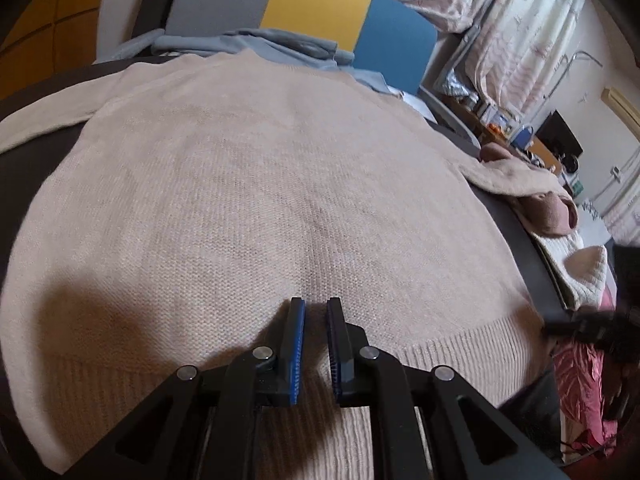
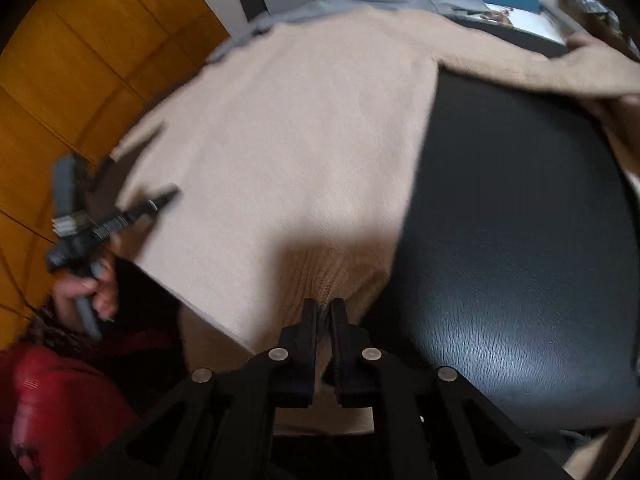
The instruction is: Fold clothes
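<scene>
A beige knitted sweater (image 1: 260, 180) lies spread flat on a dark table (image 2: 520, 220), one sleeve trailing off to the far right. My left gripper (image 1: 316, 304) hovers over the ribbed hem with only a narrow slit between its blue pads, and no cloth shows pinched there. In the right wrist view it (image 2: 168, 196) points in at the sweater's (image 2: 300, 140) left side, held by a hand (image 2: 92, 292). My right gripper (image 2: 324, 304) is shut on the hem's right corner, where the knit puckers at its tips.
A light blue garment (image 1: 260, 40) lies bunched past the sweater's collar, in front of a grey, yellow and blue chair back (image 1: 320, 4). Brown and white knits (image 1: 552, 208) are piled at the table's right end. Red fabric (image 2: 60, 400) sits by the near edge, above an orange floor (image 2: 60, 80).
</scene>
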Demonstrator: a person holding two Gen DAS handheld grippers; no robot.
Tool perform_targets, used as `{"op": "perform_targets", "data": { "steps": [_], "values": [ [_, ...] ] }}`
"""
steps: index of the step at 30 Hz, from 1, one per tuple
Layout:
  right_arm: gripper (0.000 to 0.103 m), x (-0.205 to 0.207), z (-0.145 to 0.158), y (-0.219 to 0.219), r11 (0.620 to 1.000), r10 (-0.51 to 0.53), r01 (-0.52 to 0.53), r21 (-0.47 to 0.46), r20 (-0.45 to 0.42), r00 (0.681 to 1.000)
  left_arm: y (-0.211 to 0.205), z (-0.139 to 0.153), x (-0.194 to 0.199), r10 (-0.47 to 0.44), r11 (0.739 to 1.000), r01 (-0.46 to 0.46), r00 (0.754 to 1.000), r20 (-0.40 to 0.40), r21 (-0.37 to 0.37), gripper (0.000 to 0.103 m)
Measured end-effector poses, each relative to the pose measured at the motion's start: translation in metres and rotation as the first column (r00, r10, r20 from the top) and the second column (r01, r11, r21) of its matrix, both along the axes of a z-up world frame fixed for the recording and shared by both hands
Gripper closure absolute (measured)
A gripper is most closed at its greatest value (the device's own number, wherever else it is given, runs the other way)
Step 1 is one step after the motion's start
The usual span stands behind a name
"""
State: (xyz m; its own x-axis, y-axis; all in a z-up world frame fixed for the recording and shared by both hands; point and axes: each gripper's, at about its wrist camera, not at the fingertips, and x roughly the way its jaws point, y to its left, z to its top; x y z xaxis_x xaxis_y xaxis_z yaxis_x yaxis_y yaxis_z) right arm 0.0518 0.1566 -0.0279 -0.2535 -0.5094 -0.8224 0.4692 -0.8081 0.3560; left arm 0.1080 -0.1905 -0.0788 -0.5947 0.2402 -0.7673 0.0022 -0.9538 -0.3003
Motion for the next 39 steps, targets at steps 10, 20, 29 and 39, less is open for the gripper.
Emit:
{"op": "perform_targets", "data": {
  "steps": [10,20,29,39],
  "values": [
    [0.069,-0.092,0.002,-0.09,0.975,0.085,-0.029,0.22,-0.251,0.964,-0.063,0.005,-0.016,0.179,0.972,-0.182,0.983,-0.035,-0.15,0.089],
    [0.054,-0.108,-0.031,-0.064,0.963,0.014,0.047,0.266,-0.226,0.974,-0.039,-0.002,0.009,0.188,0.94,-0.219,0.972,-0.138,-0.262,0.086],
    [0.052,-0.112,-0.025,-0.053,0.976,0.008,0.039,0.215,-0.213,0.977,-0.044,0.015,-0.005,0.166,0.964,-0.176,0.984,-0.065,-0.199,0.086],
    [0.041,-0.154,0.085,0.119,0.832,-0.519,0.554,-0.012,-0.369,0.771,-0.001,0.045,-0.077,0.021,0.988,-0.04,0.991,-0.129,-0.15,0.085]
  ]
}}
